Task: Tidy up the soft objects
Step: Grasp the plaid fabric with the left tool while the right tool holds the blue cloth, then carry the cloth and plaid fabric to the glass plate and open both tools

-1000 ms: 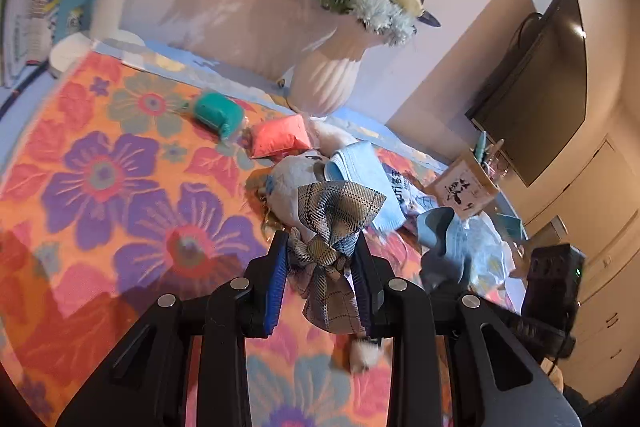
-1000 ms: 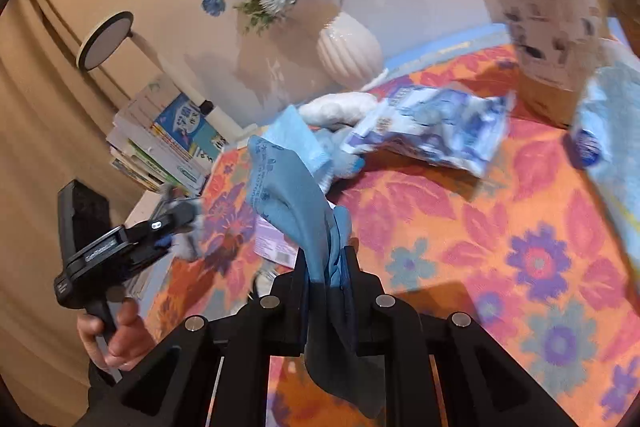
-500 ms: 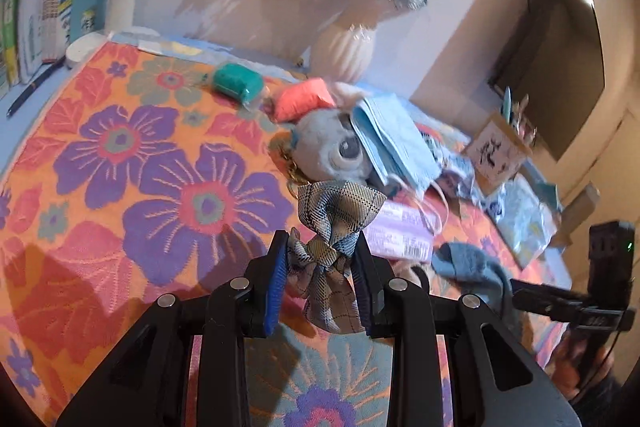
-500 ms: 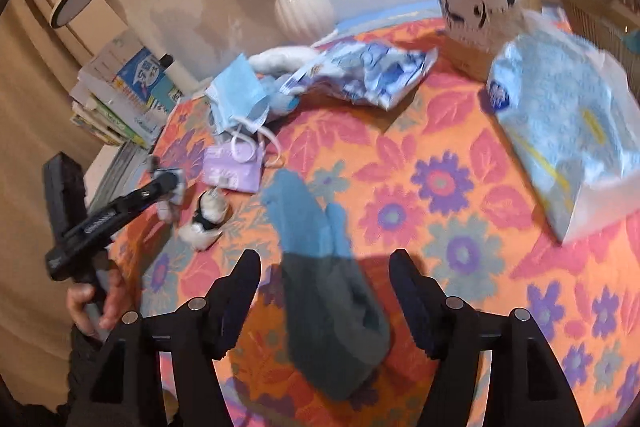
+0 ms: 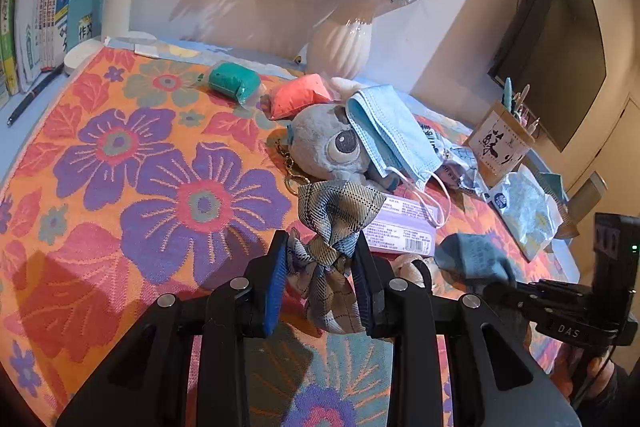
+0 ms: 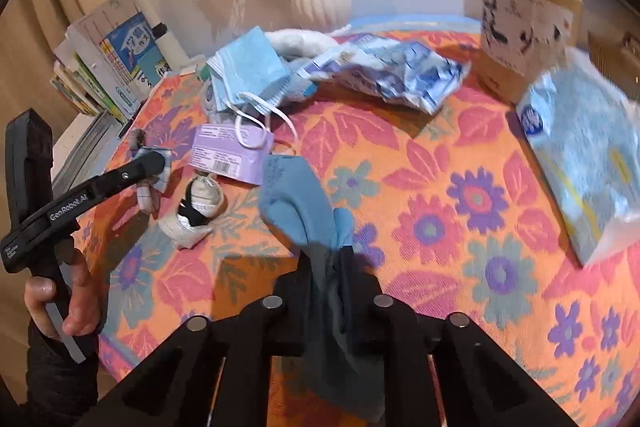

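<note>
My left gripper [image 5: 320, 259] is shut on a plaid fabric bow [image 5: 336, 215] and holds it above the floral tablecloth [image 5: 160, 187]. My right gripper [image 6: 328, 263] is shut on a blue sock [image 6: 298, 195], whose free end droops over the cloth. The left gripper with the bow also shows in the right wrist view [image 6: 150, 167]; the sock also shows in the left wrist view [image 5: 474, 259]. A grey plush toy [image 5: 332, 147] lies under blue face masks [image 5: 388, 135]. A small white sock [image 6: 196, 211] lies near the table's left edge.
A white vase of flowers [image 5: 344, 39] stands at the back. Teal [image 5: 232, 83] and pink [image 5: 296, 95] pouches lie near it. A purple packet [image 6: 228, 155], a crumpled wrapper [image 6: 384, 71], a tissue pack [image 6: 588, 155] and a pen holder [image 6: 524, 27] sit right; books [image 5: 44, 3] left.
My right gripper was open over the sock lying on the cloth half a second ago; now it is shut on the sock again. The left gripper kept hold of the bow.
</note>
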A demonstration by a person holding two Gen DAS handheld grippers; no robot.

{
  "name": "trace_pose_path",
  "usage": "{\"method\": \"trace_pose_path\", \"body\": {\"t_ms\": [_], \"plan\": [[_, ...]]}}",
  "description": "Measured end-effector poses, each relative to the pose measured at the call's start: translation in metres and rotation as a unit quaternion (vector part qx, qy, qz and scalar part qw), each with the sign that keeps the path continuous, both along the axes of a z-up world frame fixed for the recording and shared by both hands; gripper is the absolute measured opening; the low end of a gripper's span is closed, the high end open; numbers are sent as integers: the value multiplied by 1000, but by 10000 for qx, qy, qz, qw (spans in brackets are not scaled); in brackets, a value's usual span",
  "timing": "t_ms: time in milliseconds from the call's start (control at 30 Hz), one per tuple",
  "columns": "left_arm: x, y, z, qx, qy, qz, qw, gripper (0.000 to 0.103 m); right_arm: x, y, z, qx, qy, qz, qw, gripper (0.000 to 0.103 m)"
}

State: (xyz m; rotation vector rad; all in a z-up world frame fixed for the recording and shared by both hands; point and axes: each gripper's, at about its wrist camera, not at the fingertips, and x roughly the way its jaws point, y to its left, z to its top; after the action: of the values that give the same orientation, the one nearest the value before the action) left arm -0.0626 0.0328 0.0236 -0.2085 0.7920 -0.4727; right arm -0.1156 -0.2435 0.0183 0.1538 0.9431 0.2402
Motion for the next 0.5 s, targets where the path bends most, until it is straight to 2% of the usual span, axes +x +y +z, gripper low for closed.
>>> {"method": "trace_pose_path", "body": {"t_ms": [133,200,367,500], "plan": [[-4,-5,6,97,-40,44,9999,27,-7,-2,27,85,-466,-23,9989,12],[-8,-11,16,-11,-86,-29,10000,27,-10,-10,48,70,-771,-109,9969,12],[-17,-60,80,-93,-728,-506,9960,27,-13,-40,93,200,-1362,-484,9893,12],[-15,-113,128,-116,-1109,-1020,9885,27,-13,-86,127,439,-1737,-1115,9775,12]]}}
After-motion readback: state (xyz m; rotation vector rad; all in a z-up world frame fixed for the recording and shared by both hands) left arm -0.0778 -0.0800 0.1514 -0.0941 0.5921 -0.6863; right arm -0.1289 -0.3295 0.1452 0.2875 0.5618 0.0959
